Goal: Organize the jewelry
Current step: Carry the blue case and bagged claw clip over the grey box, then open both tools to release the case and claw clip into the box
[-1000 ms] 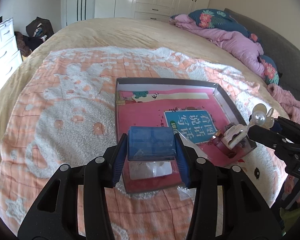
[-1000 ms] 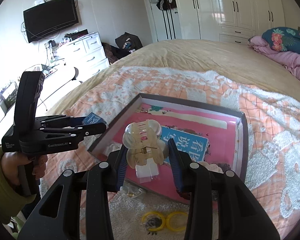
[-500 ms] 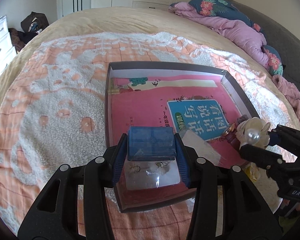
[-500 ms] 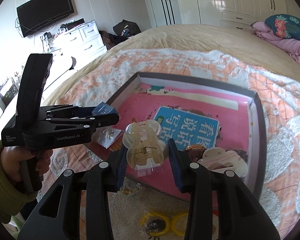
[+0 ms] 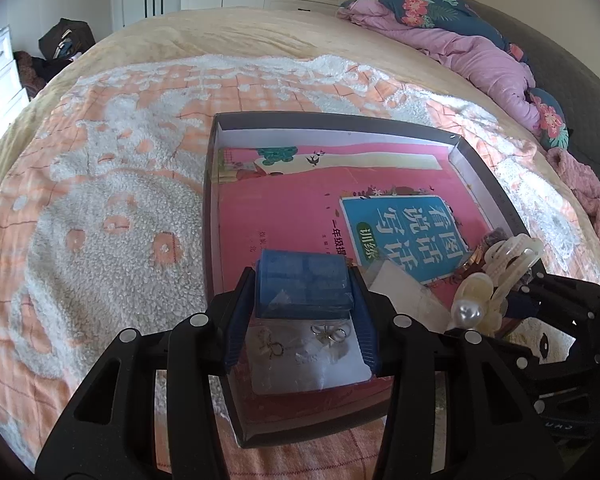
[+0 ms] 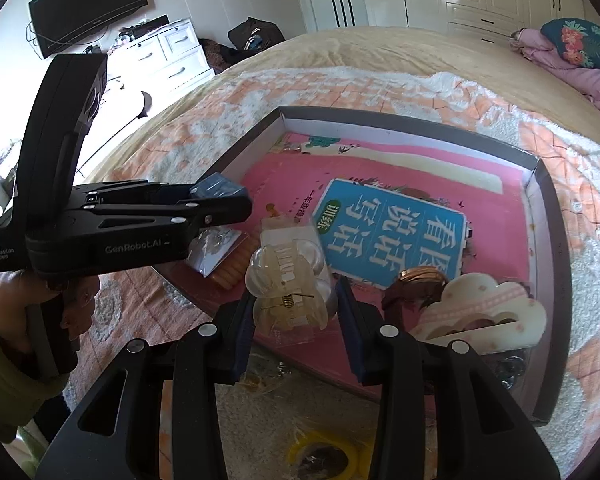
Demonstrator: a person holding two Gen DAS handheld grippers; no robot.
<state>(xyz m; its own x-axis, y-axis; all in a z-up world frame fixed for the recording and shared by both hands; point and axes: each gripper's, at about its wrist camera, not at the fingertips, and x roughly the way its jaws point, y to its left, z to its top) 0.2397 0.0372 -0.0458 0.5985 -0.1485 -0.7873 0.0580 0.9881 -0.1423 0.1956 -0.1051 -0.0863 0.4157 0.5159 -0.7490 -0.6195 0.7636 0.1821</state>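
My left gripper [image 5: 304, 292] is shut on a small blue-topped packet [image 5: 304, 280]. A clear bag of earrings [image 5: 308, 348] hangs from the packet over the near corner of a dark grey tray [image 5: 212, 200]. In the right wrist view my right gripper [image 6: 294, 300] is shut on a translucent cream hair claw [image 6: 288, 280], just above the tray's near edge [image 6: 556, 240]. The same hair claw [image 5: 474, 300], with a pearl flower on it, shows at the right of the left wrist view. The left gripper [image 6: 220, 200] reaches in from the left, held by a hand in a green sleeve.
A pink book [image 6: 380, 232] lines the tray. In its near right corner lie a cloud-shaped cream hair clip [image 6: 488, 308] and a bronze bangle [image 6: 422, 276]. Another clear bag [image 6: 216, 248] rests at the near left edge. Yellow rings [image 6: 324, 452] lie on the fluffy orange blanket [image 5: 100, 220].
Both grippers have come down and closer to the tray's near edge, each still holding its item. The earring bag now hangs over the tray's corner.
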